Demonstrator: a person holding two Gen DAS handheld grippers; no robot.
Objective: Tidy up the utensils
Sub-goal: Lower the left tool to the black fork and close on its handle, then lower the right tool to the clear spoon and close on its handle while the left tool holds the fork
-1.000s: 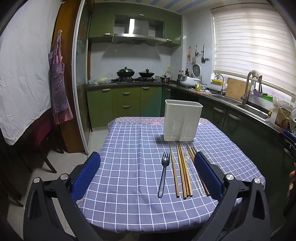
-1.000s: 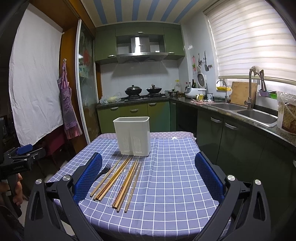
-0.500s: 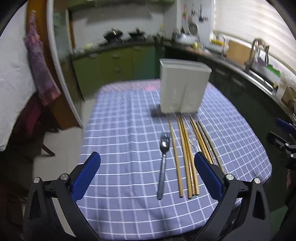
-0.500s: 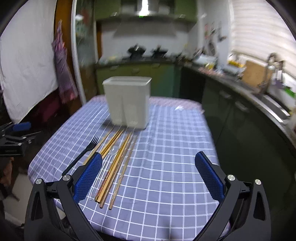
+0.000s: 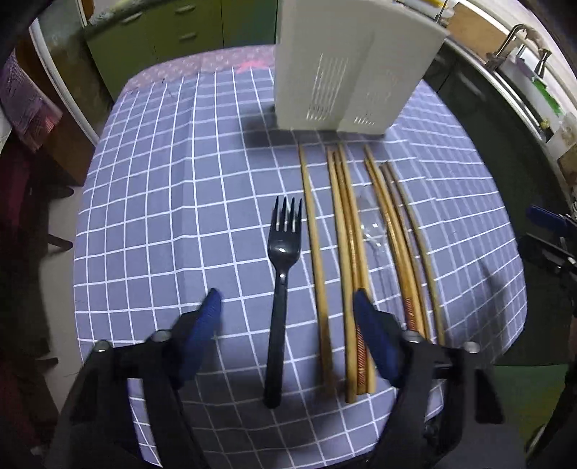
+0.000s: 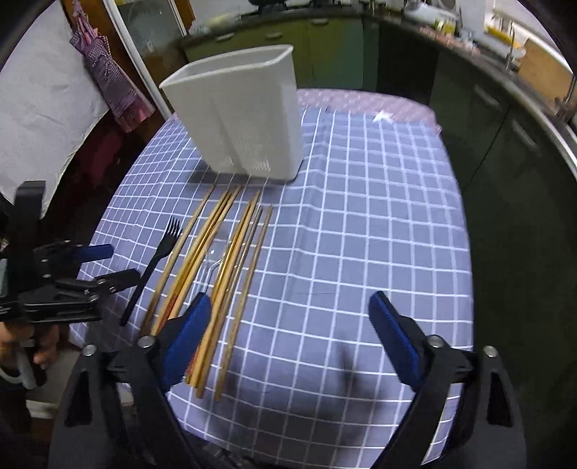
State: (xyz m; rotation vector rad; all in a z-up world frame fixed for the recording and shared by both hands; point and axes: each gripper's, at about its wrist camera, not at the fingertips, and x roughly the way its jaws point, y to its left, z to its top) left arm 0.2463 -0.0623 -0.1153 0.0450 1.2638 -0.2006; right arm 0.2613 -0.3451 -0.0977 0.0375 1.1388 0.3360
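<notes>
A black plastic fork (image 5: 282, 277) lies on the checked tablecloth (image 5: 162, 202), tines toward a white utensil holder (image 5: 346, 72). Several wooden chopsticks (image 5: 346, 259) and a clear plastic spoon (image 5: 371, 223) lie to its right. My left gripper (image 5: 286, 301) is open just above the cloth, its fingers on either side of the fork's handle and the nearest chopstick. My right gripper (image 6: 290, 310) is open over the bare cloth, its left finger beside the chopsticks (image 6: 230, 259). The fork (image 6: 153, 259) and the holder (image 6: 241, 115) also show in the right wrist view, with the left gripper (image 6: 97, 267) beside the fork.
Green kitchen cabinets (image 5: 144, 32) stand behind the table. A counter with a sink and tap (image 5: 519, 39) runs along the right. A chair and a hanging purple apron (image 6: 108, 79) are at the left. The table's front edge is close under both grippers.
Both grippers have dropped and tilted down toward the table and moved forward. The left one now straddles the fork's handle. Its jaws have narrowed. The utensils have not moved.
</notes>
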